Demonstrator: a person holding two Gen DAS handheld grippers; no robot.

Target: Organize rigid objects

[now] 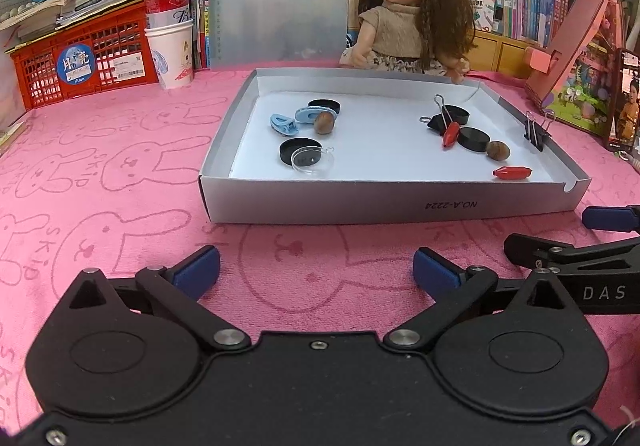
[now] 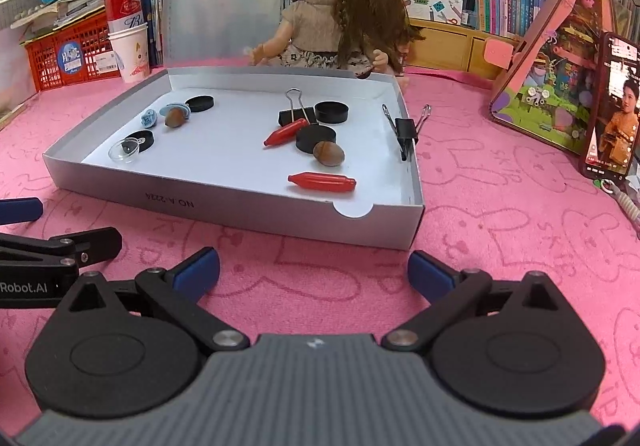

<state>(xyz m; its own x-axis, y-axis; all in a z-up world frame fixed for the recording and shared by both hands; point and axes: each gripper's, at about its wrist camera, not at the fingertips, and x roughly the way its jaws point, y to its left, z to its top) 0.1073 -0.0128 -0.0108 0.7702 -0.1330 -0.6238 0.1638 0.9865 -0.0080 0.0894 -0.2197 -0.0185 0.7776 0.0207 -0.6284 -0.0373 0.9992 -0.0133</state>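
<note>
A shallow grey box [image 1: 384, 202] [image 2: 240, 212] lies on the pink cloth and holds small items. Inside are black round caps [image 1: 301, 151] [image 2: 316, 138], two brown nuts [image 1: 324, 123] [image 2: 329, 153], two red bullet-shaped pieces [image 1: 513, 172] [image 2: 322, 181], light blue clips [image 1: 284, 124] [image 2: 149, 118], a clear lid [image 1: 312, 161] [image 2: 125, 150] and a black binder clip [image 1: 440, 118] [image 2: 294, 114]. Another binder clip [image 1: 536, 133] [image 2: 406, 130] grips the box's right wall. My left gripper [image 1: 316, 272] stands open over bare cloth in front of the box. My right gripper [image 2: 314, 272] is open too, empty, near the box's right corner.
A doll [image 1: 416, 14] [image 2: 336, 2] sits behind the box. A red crate [image 1: 84, 58], a can in a paper cup [image 1: 168, 26] and stacked books stand at the back left. A pink toy house [image 2: 556, 58] and a phone [image 2: 612, 110] stand at the right.
</note>
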